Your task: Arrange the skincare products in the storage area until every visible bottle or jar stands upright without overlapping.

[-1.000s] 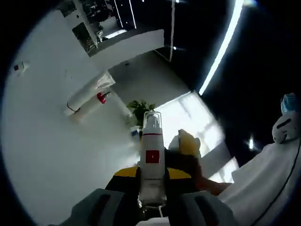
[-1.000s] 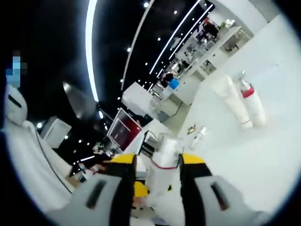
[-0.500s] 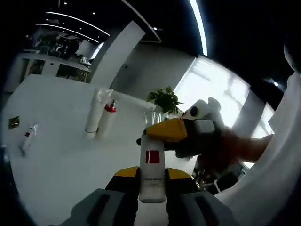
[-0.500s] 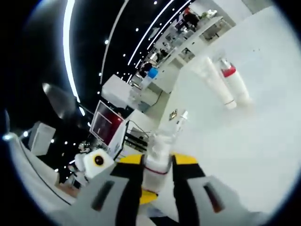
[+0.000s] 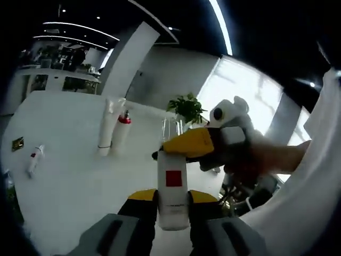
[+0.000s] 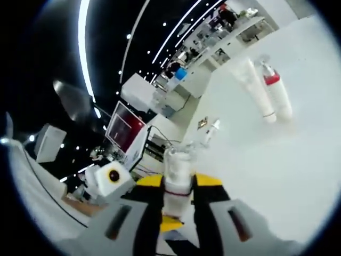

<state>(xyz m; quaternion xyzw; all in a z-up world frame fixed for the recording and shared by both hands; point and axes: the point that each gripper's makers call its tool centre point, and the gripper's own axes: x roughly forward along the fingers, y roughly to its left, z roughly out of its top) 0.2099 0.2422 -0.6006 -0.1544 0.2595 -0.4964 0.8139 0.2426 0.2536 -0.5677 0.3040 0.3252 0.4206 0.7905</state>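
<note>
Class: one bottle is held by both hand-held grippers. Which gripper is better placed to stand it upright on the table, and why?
Left, probably. The left hand-held gripper clamps the bottle by its wide body, label facing the camera. The right hand-held gripper only pinches the narrow top near the clear cap.

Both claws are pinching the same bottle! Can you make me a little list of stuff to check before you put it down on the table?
1. Left claw shut on the bottle with the red square: ok.
2. Right claw shut on that bottle's clear cap end: ok.
3. Bottle touching the white table: cannot tell.
4. Tall white tube and red-capped bottle standing upright: ok.
5. Small bottle far off standing upright: not ok, it lies on its side.
6. Bare table near the held bottle for a landing spot: ok.
</note>
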